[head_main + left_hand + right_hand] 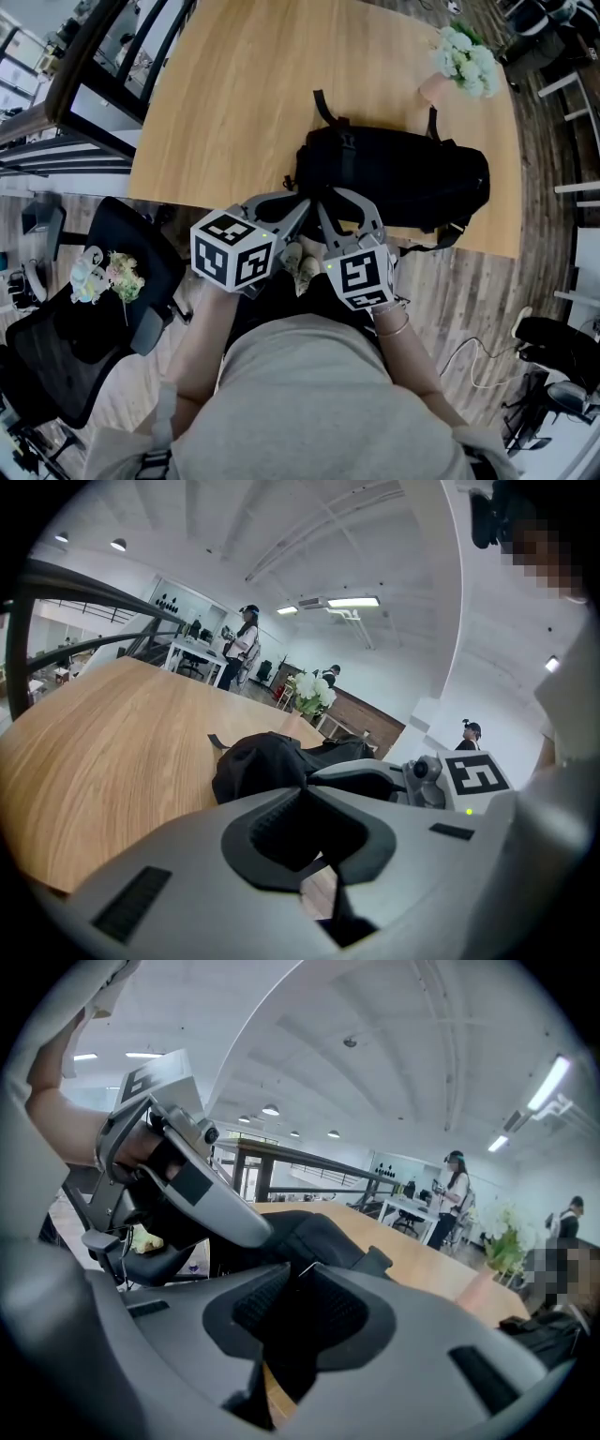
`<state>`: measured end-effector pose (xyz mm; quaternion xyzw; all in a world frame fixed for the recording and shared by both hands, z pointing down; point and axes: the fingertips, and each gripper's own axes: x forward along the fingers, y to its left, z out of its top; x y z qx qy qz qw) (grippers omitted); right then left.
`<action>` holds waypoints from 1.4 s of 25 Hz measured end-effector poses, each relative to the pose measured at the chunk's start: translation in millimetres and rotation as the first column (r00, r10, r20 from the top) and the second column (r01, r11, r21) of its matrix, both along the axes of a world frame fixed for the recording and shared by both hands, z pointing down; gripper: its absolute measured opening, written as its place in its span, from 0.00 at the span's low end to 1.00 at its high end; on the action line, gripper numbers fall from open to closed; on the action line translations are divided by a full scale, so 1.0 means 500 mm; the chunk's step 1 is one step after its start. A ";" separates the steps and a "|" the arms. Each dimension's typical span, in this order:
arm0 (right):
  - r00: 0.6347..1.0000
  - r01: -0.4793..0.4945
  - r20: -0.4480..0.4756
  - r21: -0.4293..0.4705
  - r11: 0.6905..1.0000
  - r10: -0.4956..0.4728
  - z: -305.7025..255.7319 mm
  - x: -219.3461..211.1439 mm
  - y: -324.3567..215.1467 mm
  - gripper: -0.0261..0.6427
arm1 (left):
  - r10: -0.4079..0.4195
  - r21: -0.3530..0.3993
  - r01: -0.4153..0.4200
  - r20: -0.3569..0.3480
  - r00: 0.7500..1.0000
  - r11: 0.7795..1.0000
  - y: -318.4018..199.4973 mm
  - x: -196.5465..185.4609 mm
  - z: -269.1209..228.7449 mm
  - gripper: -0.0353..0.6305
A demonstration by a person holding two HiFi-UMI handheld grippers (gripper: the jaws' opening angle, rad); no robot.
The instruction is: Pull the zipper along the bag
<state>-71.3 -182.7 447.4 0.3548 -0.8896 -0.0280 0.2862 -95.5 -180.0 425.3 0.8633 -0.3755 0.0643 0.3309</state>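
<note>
At the near edge of the table [244, 84], you are working with both tools meeting on the near left end of the black bag [403, 178], which is lying along that edge toward the near right corner. The left gripper [305, 789] is sitting with its jaws together against the dark fabric, and whether a fold is pinched between them is unclear. The right gripper [302, 1267], just beside it, is showing its jaws a narrow slit apart. A pale sliver [306, 1267], probably the zipper pull, is lying at the tips but is not plainly pressed by them. The main risk is that the jaws are closing beside the pull rather than on it, so the tool could slip off once you start drawing it along. If the left tool is not really anchoring the fabric, the whole bag may drag along the table or off its near edge instead of the zipper running. The two tools are crowding each other and could knock together. Farther off, a loose strap [323, 108] is trailing toward the middle of the table, and the flowers [464, 61] at the far right corner are standing well apart and look safe.
</note>
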 end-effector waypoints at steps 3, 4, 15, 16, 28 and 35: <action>0.999 -0.034 -0.021 0.009 0.999 0.034 0.004 0.017 -0.001 0.14 | -0.009 -0.002 0.009 -0.004 1.000 1.000 -0.003 -0.004 0.002 0.10; 0.999 -0.047 -0.028 0.007 0.999 0.047 0.006 0.024 0.000 0.11 | -0.010 -0.003 0.010 -0.007 1.000 1.000 -0.004 -0.005 0.002 0.10; 0.996 -0.088 0.012 -0.003 0.996 0.088 -0.008 0.032 -0.007 0.09 | 0.001 -0.004 -0.002 -0.013 1.000 1.000 -0.003 0.000 0.004 0.10; 0.996 -0.090 0.009 -0.005 0.996 0.090 -0.006 0.031 -0.009 0.09 | 0.004 -0.003 -0.004 -0.014 1.000 1.000 -0.003 0.000 0.004 0.10; 0.982 -0.127 0.118 -0.154 0.980 0.146 -0.005 0.044 -0.009 0.06 | 0.034 0.026 -0.035 0.040 0.999 0.999 -0.012 -0.010 0.012 0.10; 0.968 -0.177 0.143 -0.204 0.963 0.208 -0.007 0.069 -0.007 0.06 | 0.040 0.044 -0.042 0.062 0.997 0.998 -0.018 -0.012 0.017 0.10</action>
